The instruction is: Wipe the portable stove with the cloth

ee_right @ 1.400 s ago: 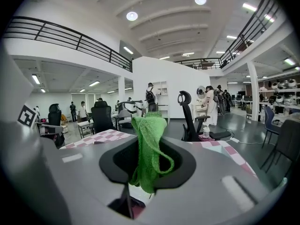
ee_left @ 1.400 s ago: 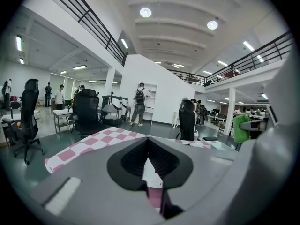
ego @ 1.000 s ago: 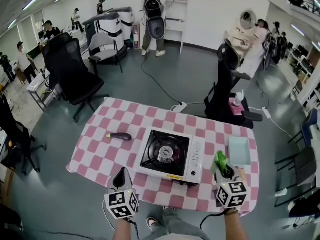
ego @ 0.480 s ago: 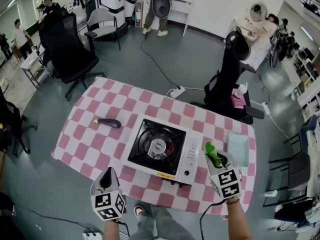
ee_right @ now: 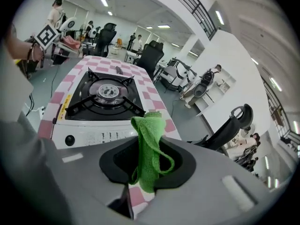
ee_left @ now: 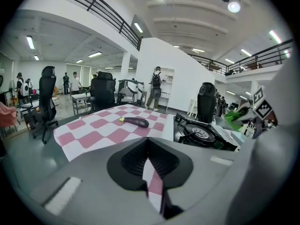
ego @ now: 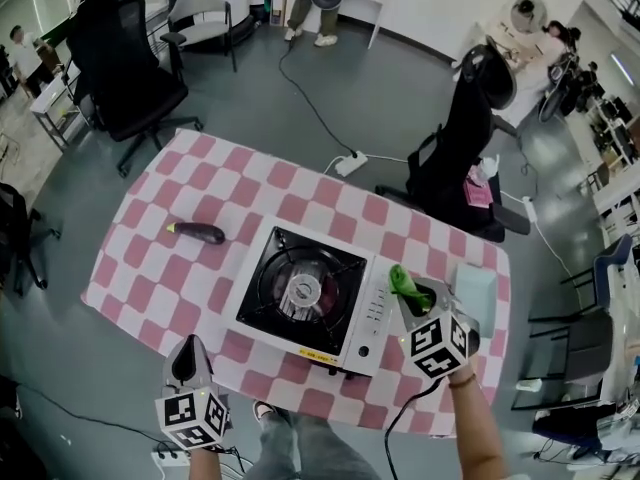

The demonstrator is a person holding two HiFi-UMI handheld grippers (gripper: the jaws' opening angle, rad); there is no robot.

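The right gripper (ego: 412,296) is clamped on the green cloth (ego: 403,282). In the right gripper view its jaws pinch the bunched cloth (ee_right: 149,146) between them, a folded end standing up past the jaws and a short end hanging below. This gripper (ee_right: 148,170) sits at the right end of the portable stove (ego: 305,293), by the white strip with the knob and controls; whether the cloth touches the stove cannot be told.

The stove stands on the checked table (ego: 150,228) close to its near edge, a little right of the middle, with its black burner grate facing up.

The left gripper (ego: 185,360) hangs at the table's near edge, left of the stove and apart from it. Its jaws are drawn nearly together, with only a thin slit between them, and hold nothing (ee_left: 152,172).

A dark eggplant (ego: 198,232) lies toward the table's left edge, well apart from the stove. A pale blue rectangular thing (ego: 478,290) lies by the right edge, just beyond the right gripper.
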